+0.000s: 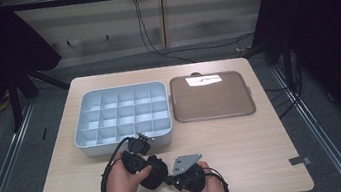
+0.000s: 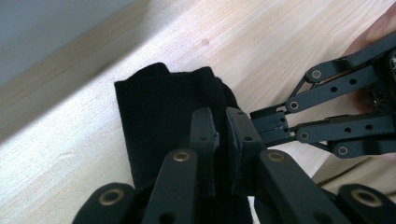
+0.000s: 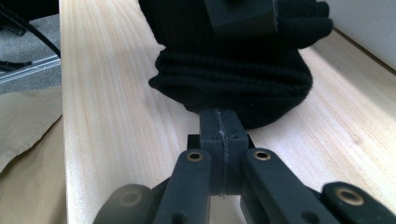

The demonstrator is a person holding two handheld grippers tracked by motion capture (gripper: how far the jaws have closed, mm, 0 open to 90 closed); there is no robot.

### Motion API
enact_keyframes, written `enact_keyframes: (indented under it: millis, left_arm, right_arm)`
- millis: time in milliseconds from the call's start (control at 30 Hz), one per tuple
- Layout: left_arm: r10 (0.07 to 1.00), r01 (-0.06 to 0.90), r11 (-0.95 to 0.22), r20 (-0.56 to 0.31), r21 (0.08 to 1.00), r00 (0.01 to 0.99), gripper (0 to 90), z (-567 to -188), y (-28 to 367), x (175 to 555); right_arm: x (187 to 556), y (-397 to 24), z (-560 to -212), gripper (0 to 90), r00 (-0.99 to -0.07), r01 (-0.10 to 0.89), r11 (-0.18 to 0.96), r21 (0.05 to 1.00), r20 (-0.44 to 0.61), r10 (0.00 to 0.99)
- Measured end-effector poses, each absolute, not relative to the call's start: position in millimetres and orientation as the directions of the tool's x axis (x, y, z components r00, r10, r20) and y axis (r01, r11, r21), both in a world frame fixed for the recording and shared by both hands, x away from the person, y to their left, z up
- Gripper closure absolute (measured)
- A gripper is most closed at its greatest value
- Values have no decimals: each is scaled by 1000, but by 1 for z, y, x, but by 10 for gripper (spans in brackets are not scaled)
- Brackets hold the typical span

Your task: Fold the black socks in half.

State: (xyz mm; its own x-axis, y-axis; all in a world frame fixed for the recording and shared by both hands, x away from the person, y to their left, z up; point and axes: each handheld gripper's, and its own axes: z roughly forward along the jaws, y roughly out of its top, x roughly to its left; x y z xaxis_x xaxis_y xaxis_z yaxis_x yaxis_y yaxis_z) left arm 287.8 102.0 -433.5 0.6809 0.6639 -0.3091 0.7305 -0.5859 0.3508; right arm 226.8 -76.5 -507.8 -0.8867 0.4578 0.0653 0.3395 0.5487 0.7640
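Observation:
A bundle of black knit cloth (image 1: 153,175) lies on the wooden table near its front edge, between my two grippers. In the left gripper view the left gripper (image 2: 222,135) stands over the cloth (image 2: 159,107), its jaws nearly together with fabric pinched between them. In the high view the left gripper (image 1: 149,167) comes at the cloth from the upper left. The right gripper (image 1: 168,179) comes from the right. In its own view the right gripper (image 3: 220,126) has its pads pressed flat together, tips at the lower edge of the ribbed cloth (image 3: 233,79).
A pale grey box with several compartments (image 1: 124,142) stands just behind the hands. To its right lies a brown tray (image 1: 212,102) with a white slip of paper (image 1: 203,80) at its far edge. The table's front edge is close below the hands.

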Motion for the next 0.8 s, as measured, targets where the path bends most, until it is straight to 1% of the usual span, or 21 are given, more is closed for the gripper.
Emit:
enact_keyframes:
  millis: [467, 633, 700, 800]
  left_arm:
    - [660, 732, -585, -320, 350, 680, 808, -437, 99, 288]
    - [653, 726, -600, -319, 336, 687, 808, -439, 98, 289]
    - [663, 739, -581, -329, 341, 672, 807, -441, 97, 289]
    - [661, 737, -586, -328, 336, 675, 807, -442, 97, 290]
  right_arm:
    - [227, -76, -508, 900, -886, 339, 547, 765, 64, 459]
    - [227, -76, -508, 900, -885, 341, 547, 765, 65, 460]
    - [226, -76, -508, 900, -885, 340, 547, 765, 64, 460]
    - [226, -76, -508, 900, -885, 340, 547, 765, 64, 461]
